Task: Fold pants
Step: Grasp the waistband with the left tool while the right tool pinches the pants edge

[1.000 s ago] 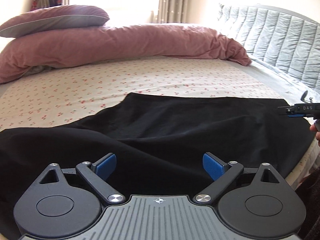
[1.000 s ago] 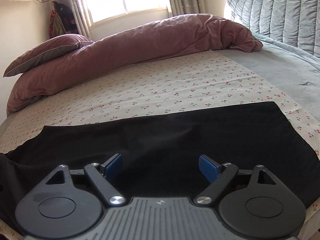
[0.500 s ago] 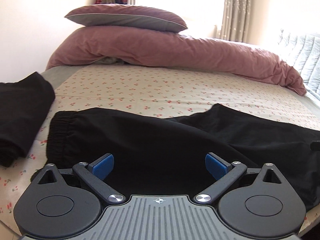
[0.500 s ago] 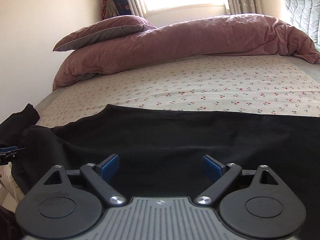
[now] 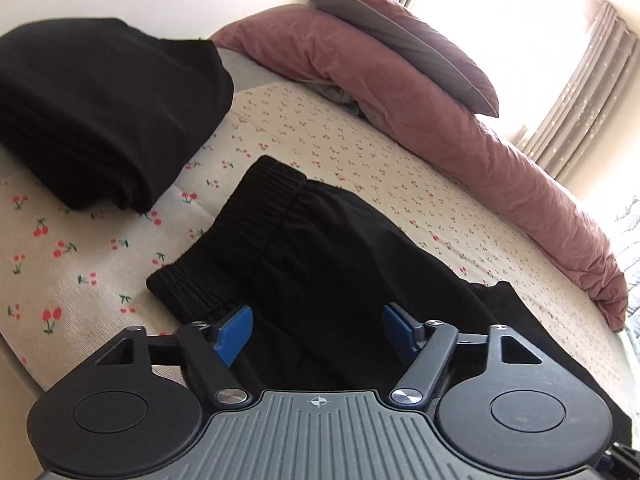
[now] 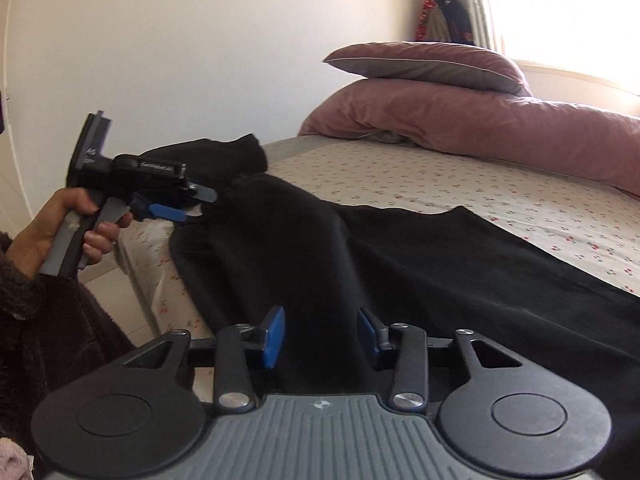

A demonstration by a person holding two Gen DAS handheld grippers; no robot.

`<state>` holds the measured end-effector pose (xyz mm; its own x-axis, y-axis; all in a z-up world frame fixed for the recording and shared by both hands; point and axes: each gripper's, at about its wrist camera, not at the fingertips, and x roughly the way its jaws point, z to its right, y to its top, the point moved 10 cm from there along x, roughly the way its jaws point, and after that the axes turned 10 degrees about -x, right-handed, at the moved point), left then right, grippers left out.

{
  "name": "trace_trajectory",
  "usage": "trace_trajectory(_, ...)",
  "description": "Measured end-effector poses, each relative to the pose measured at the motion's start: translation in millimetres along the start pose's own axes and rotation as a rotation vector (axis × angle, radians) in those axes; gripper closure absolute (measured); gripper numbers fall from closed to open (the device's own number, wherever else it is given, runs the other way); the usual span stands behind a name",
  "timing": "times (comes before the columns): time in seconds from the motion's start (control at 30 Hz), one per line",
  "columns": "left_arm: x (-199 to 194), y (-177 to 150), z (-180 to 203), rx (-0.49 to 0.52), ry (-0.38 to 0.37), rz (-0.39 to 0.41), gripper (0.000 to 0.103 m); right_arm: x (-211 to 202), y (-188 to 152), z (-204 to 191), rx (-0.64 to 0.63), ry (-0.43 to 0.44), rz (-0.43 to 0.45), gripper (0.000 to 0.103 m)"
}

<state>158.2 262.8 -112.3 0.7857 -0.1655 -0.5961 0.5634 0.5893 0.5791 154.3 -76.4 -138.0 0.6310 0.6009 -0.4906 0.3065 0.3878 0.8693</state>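
Observation:
Black pants (image 5: pixel 340 248) lie spread on the cherry-print bed sheet (image 5: pixel 80 248), the ribbed waistband (image 5: pixel 256 216) toward the bed's left end. My left gripper (image 5: pixel 318 330) is open, hovering over the waist end near the front edge. My right gripper (image 6: pixel 320 332) is open with its pads closer together, over the pants (image 6: pixel 400 264) near the front edge. The right wrist view also shows the left gripper (image 6: pixel 176 206), held by a hand, at the waistband end.
A folded stack of black clothes (image 5: pixel 100 108) sits at the bed's left end, beside the waistband. A pink duvet (image 5: pixel 460 128) and pillow (image 5: pixel 400 32) line the far side. A white wall (image 6: pixel 180 60) stands left of the bed.
Both grippers have swung left along the pants toward the waistband. The left one now sits over the waistband. The right gripper's jaws have narrowed.

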Motion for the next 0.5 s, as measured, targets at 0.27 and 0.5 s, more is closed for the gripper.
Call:
trace_trajectory(0.27,14,-1,-14,-0.119,0.012,-0.017,0.041,25,-12,-26,-0.069,0.082,-0.110,0.074)
trace_trajectory(0.5,21,1,-17,-0.165,0.036,0.024,0.043,21,-13,-28,-0.066,0.087,-0.117,0.103)
